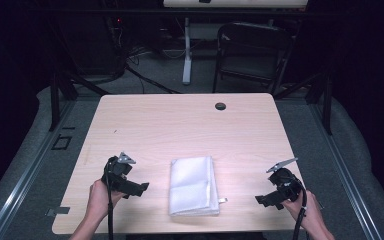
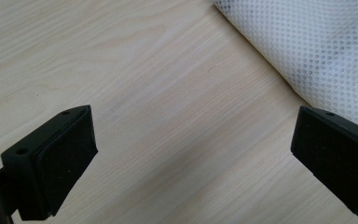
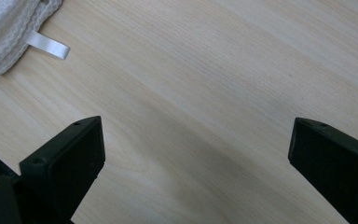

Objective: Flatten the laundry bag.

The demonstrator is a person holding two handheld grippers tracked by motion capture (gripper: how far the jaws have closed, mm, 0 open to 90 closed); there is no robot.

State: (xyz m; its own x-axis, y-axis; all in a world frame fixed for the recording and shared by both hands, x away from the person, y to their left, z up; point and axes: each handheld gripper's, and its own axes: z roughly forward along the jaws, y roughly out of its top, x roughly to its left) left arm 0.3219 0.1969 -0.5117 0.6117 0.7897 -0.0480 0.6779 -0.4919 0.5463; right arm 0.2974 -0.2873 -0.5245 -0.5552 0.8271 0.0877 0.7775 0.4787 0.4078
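Folded white cloth (image 1: 193, 186) sits between the left gripper (image 1: 139, 189) and right gripper (image 1: 264, 201), both jaws wide apart, holding nothing. Bare table (image 1: 180, 130) all around, just a black cap (image 1: 220, 106) far off.

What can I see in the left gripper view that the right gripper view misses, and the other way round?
Left gripper view: the dotted mesh weave of the folded white cloth, beside the open left tongs. Right gripper view: the cloth's scalloped corner and its small white ribbon tag, ahead of the open right tongs. Both share the pale wooden table and nothing between the jaws.
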